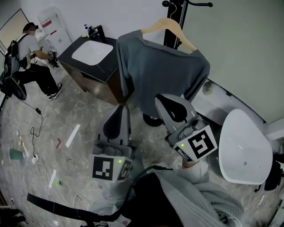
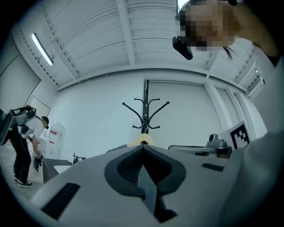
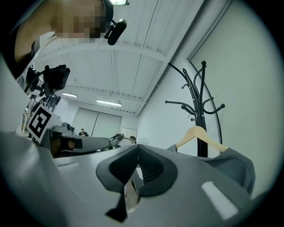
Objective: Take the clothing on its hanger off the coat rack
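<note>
Both tongs were clamped fully shut with nothing in them, the left tongs and right tongs side by side and pointing at the rack. The grey sweater hung on its wooden hanger at the black coat rack, just past the tips. Couldn't tell if the right one touched the fabric.

No word, number or brand is legible anywhere. The marker cube of the left hand-held gripper and the marker cube of the right hand-held gripper show only black-and-white square patterns. Left of the bench with the sink, a white wall unit bears red-printed labels, too small to read.
</note>
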`<move>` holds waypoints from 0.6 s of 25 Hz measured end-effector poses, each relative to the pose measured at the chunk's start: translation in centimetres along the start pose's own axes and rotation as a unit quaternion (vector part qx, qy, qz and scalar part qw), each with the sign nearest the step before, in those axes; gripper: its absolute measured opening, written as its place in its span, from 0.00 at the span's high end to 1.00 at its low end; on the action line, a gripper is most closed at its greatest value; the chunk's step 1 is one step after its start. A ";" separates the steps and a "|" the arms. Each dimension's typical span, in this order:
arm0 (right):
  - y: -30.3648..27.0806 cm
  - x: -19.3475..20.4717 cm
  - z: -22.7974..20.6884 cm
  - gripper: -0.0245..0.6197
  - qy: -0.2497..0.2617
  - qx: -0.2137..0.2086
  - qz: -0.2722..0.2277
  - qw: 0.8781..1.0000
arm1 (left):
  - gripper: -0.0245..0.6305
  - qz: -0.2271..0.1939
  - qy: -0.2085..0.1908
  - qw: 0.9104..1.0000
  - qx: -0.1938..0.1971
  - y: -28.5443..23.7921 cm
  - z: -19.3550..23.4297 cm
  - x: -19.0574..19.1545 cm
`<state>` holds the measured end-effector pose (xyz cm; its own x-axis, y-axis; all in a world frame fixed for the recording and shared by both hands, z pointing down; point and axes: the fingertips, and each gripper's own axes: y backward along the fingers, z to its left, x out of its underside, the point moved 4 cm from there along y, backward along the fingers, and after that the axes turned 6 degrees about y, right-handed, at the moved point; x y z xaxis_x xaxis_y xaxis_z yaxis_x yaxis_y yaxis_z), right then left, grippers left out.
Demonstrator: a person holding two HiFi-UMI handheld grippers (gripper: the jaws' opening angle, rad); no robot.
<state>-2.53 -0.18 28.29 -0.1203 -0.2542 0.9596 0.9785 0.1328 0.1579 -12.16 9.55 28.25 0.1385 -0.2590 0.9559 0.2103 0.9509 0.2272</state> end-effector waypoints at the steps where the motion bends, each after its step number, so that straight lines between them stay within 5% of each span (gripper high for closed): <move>1: -1.7 0.6 -0.8 0.96 0.001 0.013 0.001 1.000 | 0.96 0.002 0.001 1.000 0.014 -1.6 1.5 0.1; 9: -13.8 2.6 -6.8 0.96 0.012 0.118 0.008 0.993 | 0.96 0.031 0.005 0.990 0.141 -15.2 10.3 -0.5; 15: -14.1 4.1 -10.5 0.96 0.018 0.238 0.052 0.970 | 0.96 0.076 0.032 0.964 0.253 -22.5 10.3 1.9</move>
<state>-15.04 -13.17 27.58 -0.0112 -0.2474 0.9689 0.7956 0.5848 0.1585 -26.56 -10.57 26.84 0.1935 -0.1054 0.9754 -0.3135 0.9355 0.1633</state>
